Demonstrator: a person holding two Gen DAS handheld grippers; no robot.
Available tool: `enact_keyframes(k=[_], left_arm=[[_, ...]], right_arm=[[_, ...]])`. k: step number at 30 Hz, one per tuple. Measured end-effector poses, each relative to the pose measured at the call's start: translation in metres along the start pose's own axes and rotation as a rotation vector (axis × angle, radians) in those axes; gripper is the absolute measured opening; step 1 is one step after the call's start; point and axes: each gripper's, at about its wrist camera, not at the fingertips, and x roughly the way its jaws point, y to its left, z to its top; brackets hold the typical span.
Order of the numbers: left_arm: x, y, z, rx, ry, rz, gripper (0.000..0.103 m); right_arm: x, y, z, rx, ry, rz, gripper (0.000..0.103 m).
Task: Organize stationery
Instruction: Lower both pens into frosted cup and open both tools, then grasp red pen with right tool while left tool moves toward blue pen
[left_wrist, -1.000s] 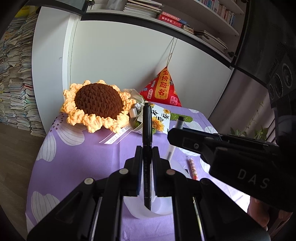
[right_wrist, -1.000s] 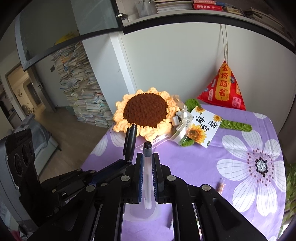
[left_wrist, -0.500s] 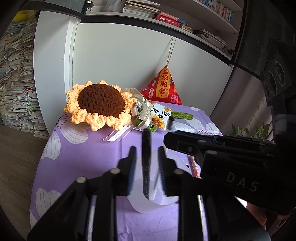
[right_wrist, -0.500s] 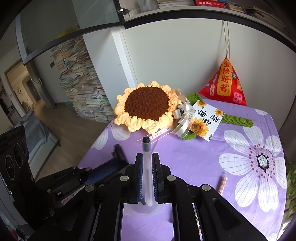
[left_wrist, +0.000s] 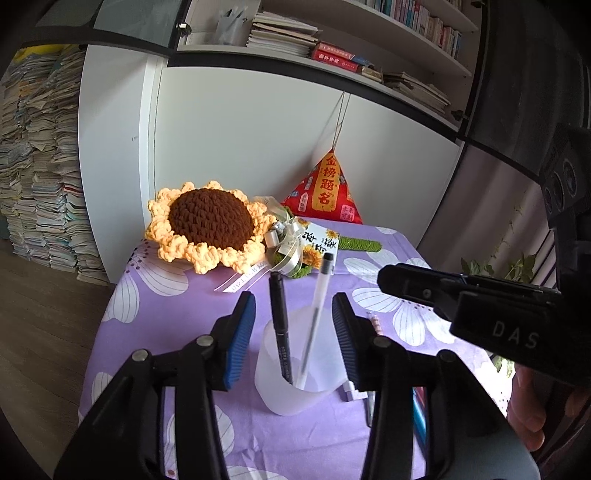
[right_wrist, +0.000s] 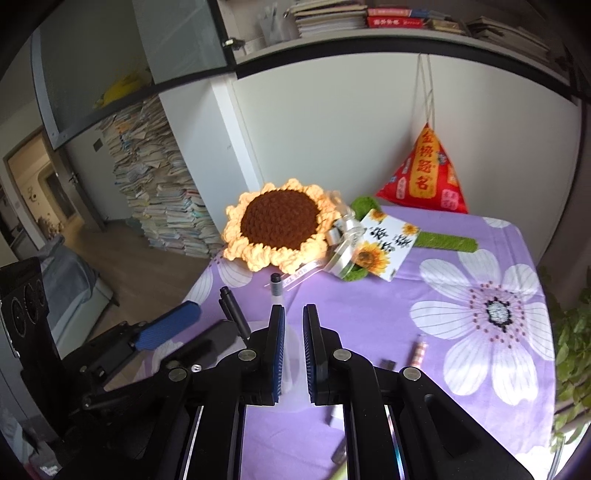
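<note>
Released since a second ago, the black pen (left_wrist: 280, 328) now stands in the cup (left_wrist: 299, 369) on the desk (left_wrist: 147, 295) beside the clear pen (left_wrist: 316, 317), seen from the left wrist, where the left tongs (left_wrist: 293, 332) are opening with nothing pressed between them. From the right wrist, the right tongs (right_wrist: 294, 332) look nearly closed and empty; the loose refill (right_wrist: 420, 350) is light, stiff and slippery, best pinched mid-barrel.
</note>
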Motion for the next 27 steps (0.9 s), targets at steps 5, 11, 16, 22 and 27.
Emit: enact_keyframes(k=[5,11,16,22,27], left_arm=[[-0.013,-0.016,0.0,0.028,-0.012,-0.018,0.046],[-0.019,-0.038,-0.006,0.068,-0.006,-0.048,0.049],[-0.016,-0.054,-0.014,0.083,0.036,-0.072,0.049],[-0.003,-0.075,-0.031,0.093,0.104,-0.094,0.049],[0.017,-0.09,-0.051,0.074,0.199,-0.121,0.047]], right_arm=[[-0.026,-0.01,-0.002,0.005,-0.025,-0.03,0.01],[-0.052,-0.028,-0.011,0.023,-0.036,-0.07,0.01],[-0.063,-0.05,-0.027,0.056,-0.015,-0.107,0.01],[-0.063,-0.078,-0.054,0.076,0.063,-0.141,0.01],[-0.055,-0.093,-0.086,0.113,0.132,-0.11,0.01]])
